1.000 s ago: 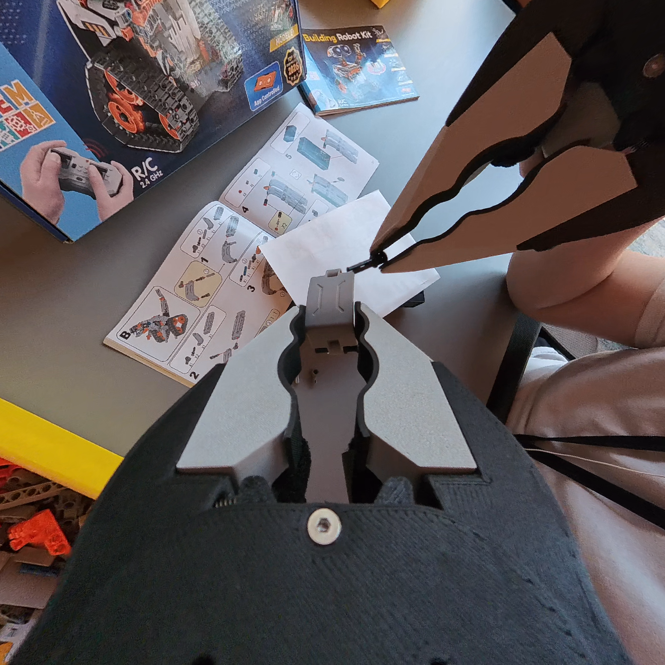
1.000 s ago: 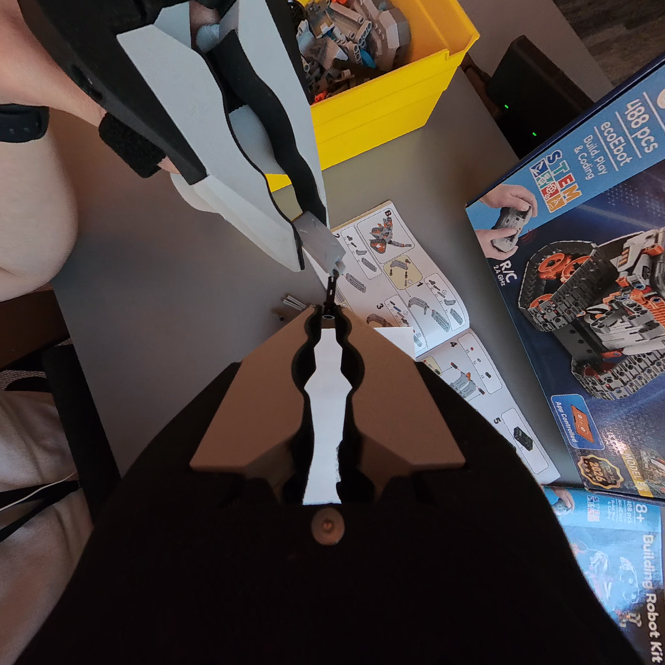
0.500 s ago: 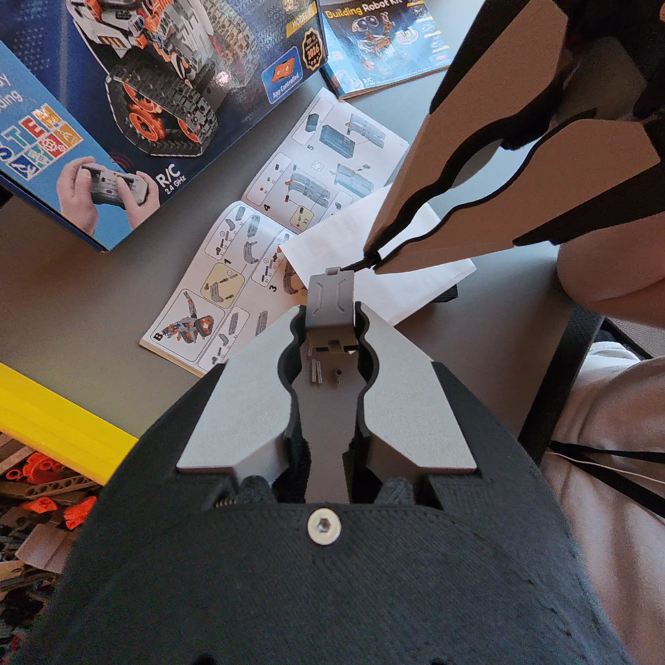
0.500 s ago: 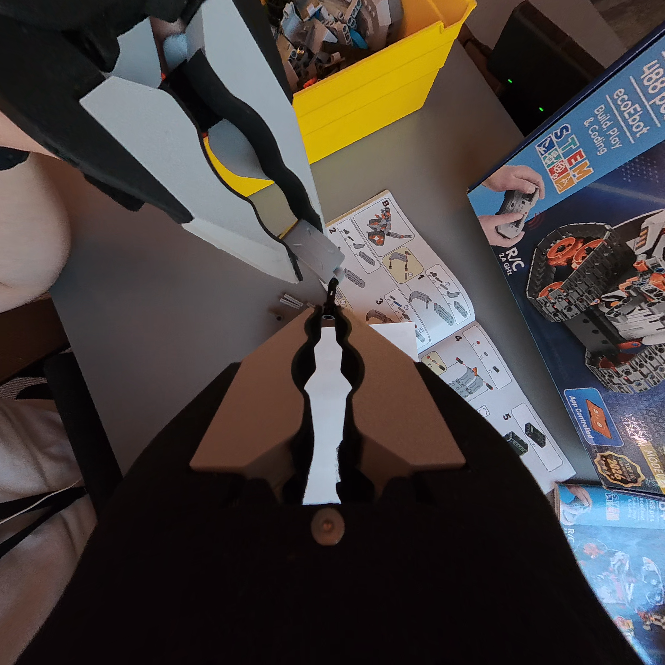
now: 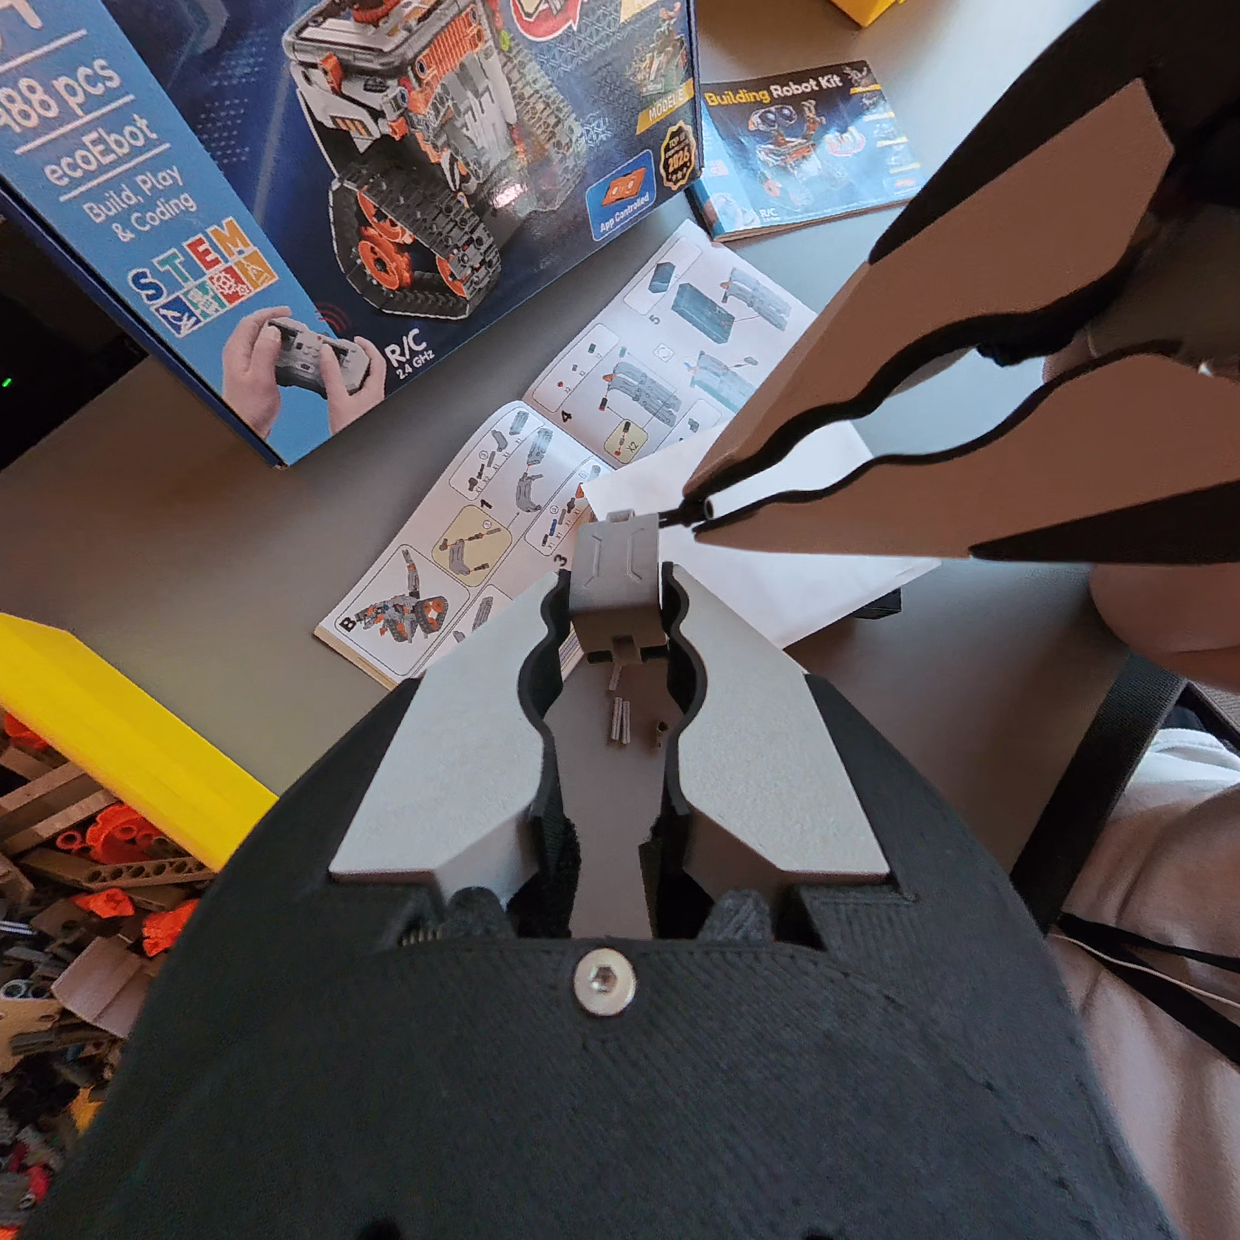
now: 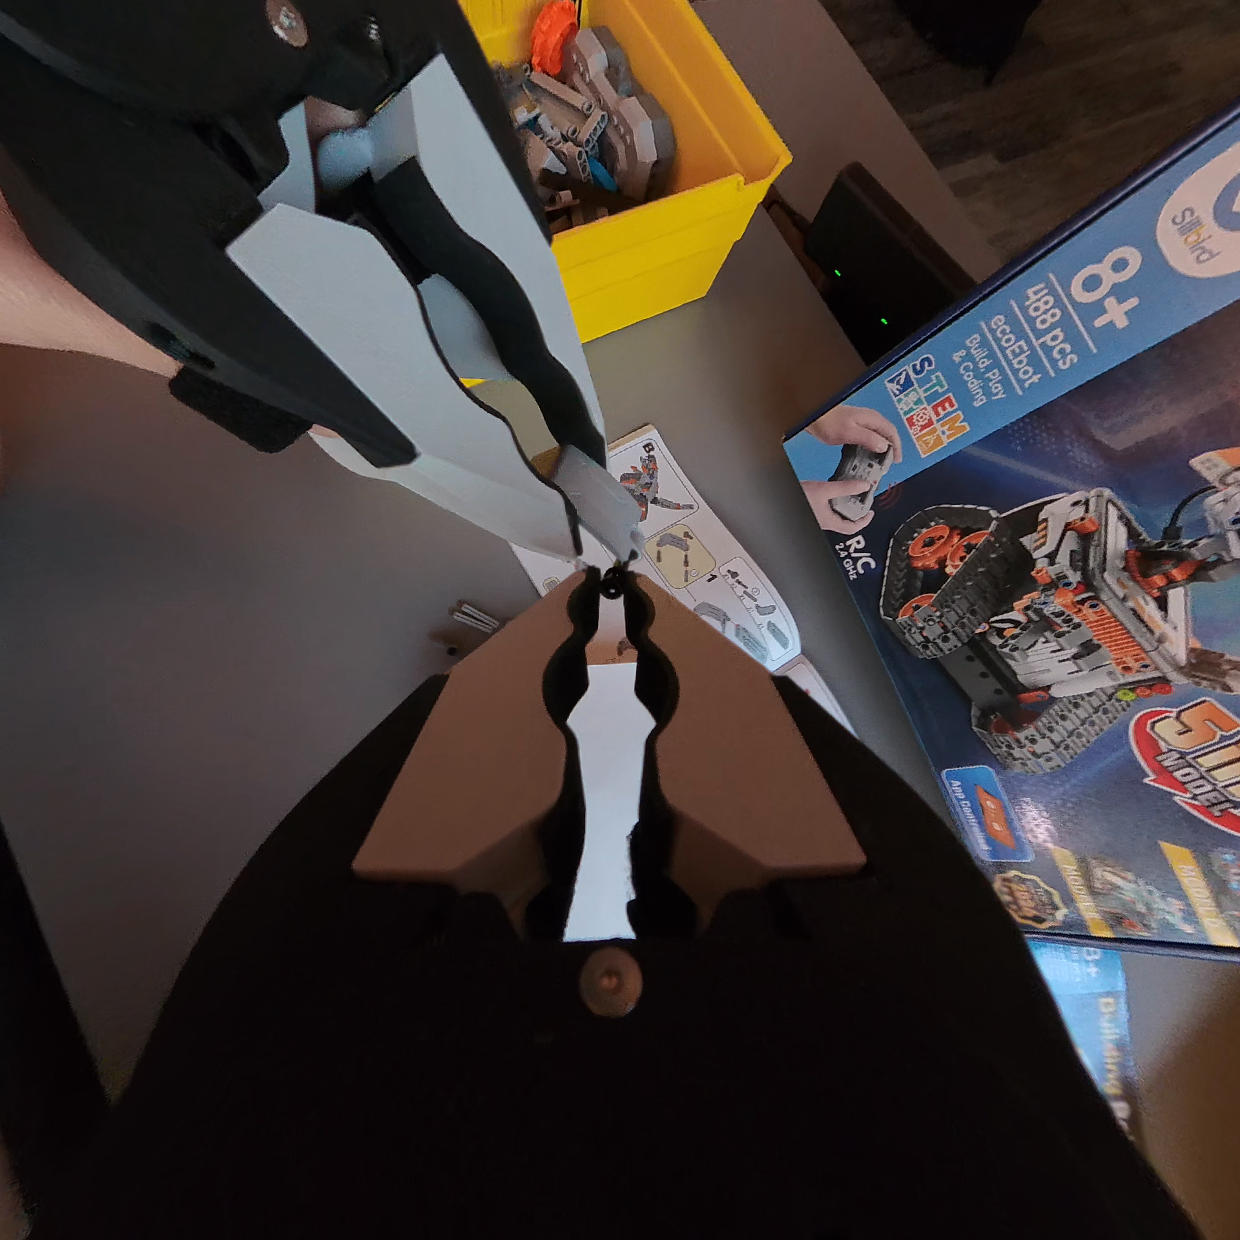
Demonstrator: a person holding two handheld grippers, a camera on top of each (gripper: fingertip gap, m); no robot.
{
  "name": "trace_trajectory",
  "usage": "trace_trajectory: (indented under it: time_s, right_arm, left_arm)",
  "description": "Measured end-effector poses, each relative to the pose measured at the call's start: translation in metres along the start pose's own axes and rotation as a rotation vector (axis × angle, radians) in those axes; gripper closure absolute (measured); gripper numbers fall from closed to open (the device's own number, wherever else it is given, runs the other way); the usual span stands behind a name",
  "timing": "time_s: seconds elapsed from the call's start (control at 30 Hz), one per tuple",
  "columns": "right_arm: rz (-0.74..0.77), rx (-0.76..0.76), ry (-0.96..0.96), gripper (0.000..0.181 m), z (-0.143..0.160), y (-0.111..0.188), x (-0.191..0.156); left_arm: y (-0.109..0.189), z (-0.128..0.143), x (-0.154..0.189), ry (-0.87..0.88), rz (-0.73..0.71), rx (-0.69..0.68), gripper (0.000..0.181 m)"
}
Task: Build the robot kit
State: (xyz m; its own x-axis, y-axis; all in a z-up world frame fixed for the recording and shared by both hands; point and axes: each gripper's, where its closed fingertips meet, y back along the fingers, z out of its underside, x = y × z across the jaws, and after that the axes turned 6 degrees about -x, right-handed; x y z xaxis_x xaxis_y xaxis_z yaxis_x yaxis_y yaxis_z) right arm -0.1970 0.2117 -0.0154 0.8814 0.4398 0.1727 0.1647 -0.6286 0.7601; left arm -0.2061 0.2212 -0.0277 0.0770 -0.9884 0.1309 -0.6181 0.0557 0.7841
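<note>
Both cameras rode right on the hand-held tools, each staring forward and steeply down along its own fingers at the grey table [image 5: 168,557], close in above it. The left wrist view looked out over the left gripper [image 5: 615,590] toward the blue kit box [image 5: 376,201], the yellow bin [image 5: 121,731] at its lower left, while the right wrist view came in from the opposite side over the right gripper [image 6: 609,590], the box on its right and the bin ahead. Both caught the open instruction sheet [image 5: 537,483], the loose pins [image 6: 470,616], and each other's tool coming in at the fingertips.
</note>
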Motion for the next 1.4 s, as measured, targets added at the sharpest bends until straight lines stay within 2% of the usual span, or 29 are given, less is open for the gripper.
trace_trajectory:
  time_s: [0.2,0.9,1.4]
  right_arm:
    - [0.045,-0.004,0.074,0.176,-0.001,0.0,0.0]
    - [0.066,0.281,0.145,0.176,-0.034,0.039,0.009]
    - [-0.091,0.412,0.051,0.176,-0.038,0.053,0.018]
  left_arm:
    - [0.0,-0.002,0.002,0.013,0.026,0.013,0.156]
    - [0.028,-0.032,0.013,0.153,0.354,0.266,0.156]
    - [0.033,-0.045,0.015,0.277,0.592,0.361,0.156]
